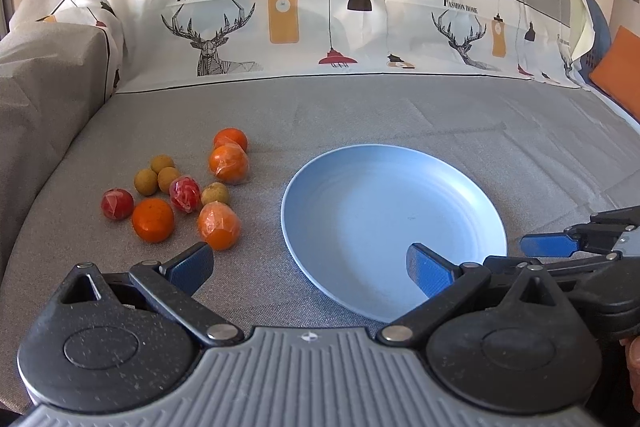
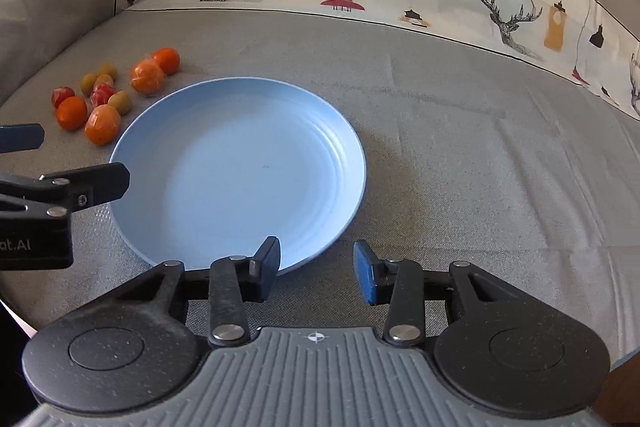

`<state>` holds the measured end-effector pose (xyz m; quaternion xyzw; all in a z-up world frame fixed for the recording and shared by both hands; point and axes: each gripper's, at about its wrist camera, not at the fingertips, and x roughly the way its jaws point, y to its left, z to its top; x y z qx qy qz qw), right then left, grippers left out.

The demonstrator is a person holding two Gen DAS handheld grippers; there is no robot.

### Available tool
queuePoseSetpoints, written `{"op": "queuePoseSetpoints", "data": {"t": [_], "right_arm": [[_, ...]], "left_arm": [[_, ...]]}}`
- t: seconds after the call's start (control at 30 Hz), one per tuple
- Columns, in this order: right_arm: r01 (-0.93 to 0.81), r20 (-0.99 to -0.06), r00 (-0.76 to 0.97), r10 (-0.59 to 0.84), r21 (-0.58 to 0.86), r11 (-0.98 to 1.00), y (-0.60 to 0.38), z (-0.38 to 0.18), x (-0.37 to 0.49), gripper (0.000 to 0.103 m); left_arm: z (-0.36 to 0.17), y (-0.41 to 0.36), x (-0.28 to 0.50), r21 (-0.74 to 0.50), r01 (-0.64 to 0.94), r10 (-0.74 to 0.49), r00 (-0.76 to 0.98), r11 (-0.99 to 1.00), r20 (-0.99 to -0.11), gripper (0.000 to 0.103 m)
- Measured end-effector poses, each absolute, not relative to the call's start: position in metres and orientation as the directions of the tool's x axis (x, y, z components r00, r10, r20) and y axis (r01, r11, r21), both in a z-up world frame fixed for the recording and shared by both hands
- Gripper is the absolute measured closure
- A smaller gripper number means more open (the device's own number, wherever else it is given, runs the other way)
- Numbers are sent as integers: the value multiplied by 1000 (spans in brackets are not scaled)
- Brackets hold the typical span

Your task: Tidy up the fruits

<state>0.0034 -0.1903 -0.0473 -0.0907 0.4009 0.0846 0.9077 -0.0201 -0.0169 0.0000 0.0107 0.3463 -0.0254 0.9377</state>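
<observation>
A cluster of small fruits lies on the grey cloth left of an empty light blue plate (image 1: 394, 227): several oranges (image 1: 153, 219), two red fruits (image 1: 117, 203) wrapped in film, and several brown longans (image 1: 145, 181). My left gripper (image 1: 310, 267) is open and empty, low over the plate's near left rim, its left finger just short of the nearest orange (image 1: 219, 225). My right gripper (image 2: 316, 269) is open and empty at the plate's (image 2: 240, 163) near right rim. The fruits (image 2: 103, 124) show at the far left in the right wrist view.
The grey cloth (image 1: 400, 123) covers the flat surface, with a printed deer-and-lamp panel (image 1: 320, 23) rising behind. A covered bulge (image 1: 48, 87) stands at the left. An orange cushion (image 1: 618, 67) sits at the far right.
</observation>
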Motion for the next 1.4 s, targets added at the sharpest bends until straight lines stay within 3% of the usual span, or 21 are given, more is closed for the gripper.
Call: {"op": "queuePoseSetpoints", "data": {"t": [0.13,0.5,0.8,0.9,1.0,1.07,1.17,1.3,1.4], "right_arm": [[-218,-743,668,36,-149,964,-186,-48,2,68],[-181,-706,708,12,-164,970,-189,-39,-3,68],[-139,-621,783,22,-141,980,-196,-26,-5,56],[-134,-570,821,36,-130,982,-197,-21,-9,44],[-133,-539,841,40,-134,982,-194,-20,-11,41],[-138,-534,844,48,-129,982,-192,-19,-10,41],[-132,-531,846,50,-117,984,-191,-18,-9,41],[-140,-536,839,94,-46,989,-190,-12,-8,45],[-160,-520,843,134,-5,987,-184,-1,-9,59]], "left_arm": [[0,-17,-20,5,61,-43,757,998,-652,0],[-2,-16,-15,-4,78,-61,746,997,-663,0],[-3,-21,-19,-13,115,-95,742,993,-663,0],[0,-22,-23,-26,143,-125,752,989,-647,3],[4,-23,-28,-37,170,-155,756,985,-635,28],[7,-20,-29,-67,184,-184,748,981,-638,56],[18,-11,-30,-104,186,-209,742,977,-637,82],[50,10,-22,-74,202,-206,783,977,-586,85],[71,38,-8,-30,156,-147,828,987,-541,85]]}}
